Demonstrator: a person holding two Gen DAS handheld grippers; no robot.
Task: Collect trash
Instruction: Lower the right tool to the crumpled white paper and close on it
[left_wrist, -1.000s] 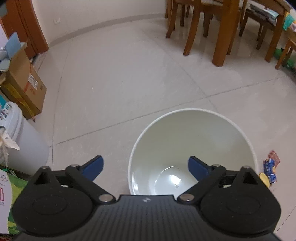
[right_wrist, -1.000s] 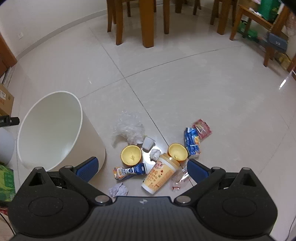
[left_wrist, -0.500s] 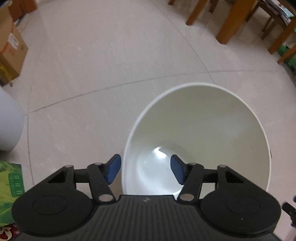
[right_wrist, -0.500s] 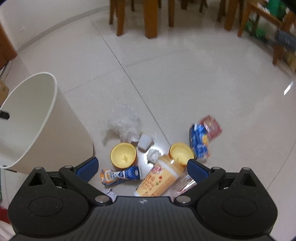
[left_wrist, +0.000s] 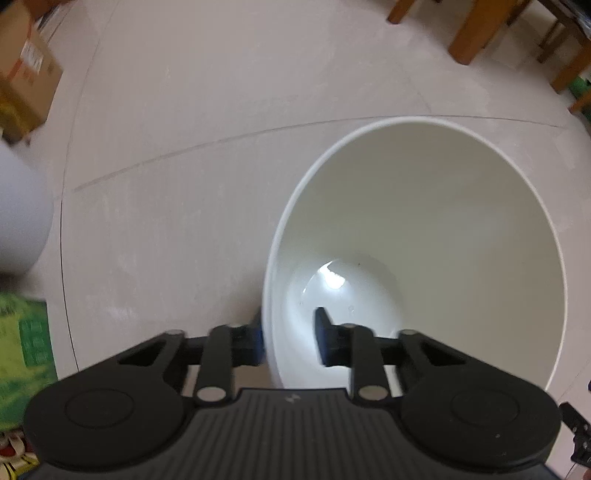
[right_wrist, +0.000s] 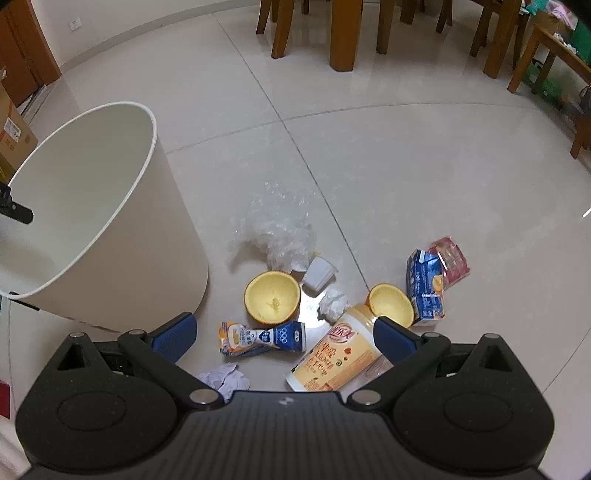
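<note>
both grippers have dropped lower since a second ago, and the left gripper (left_wrist: 288, 338) has just been closing, its jaws now astride the near rim of the white bin (left_wrist: 424, 206), one finger outside, one inside; the blur hides whether the pads press yet, probably nearly. the right gripper (right_wrist: 284, 338) hangs spread and empty. directly ahead and below it lies the yellow cup (right_wrist: 334, 356) on its side, long axis slanting away to the right; beyond sit the flattened milk carton (right_wrist: 264, 338), orange peel halves (right_wrist: 272, 295) and crumpled plastic (right_wrist: 277, 225).
</note>
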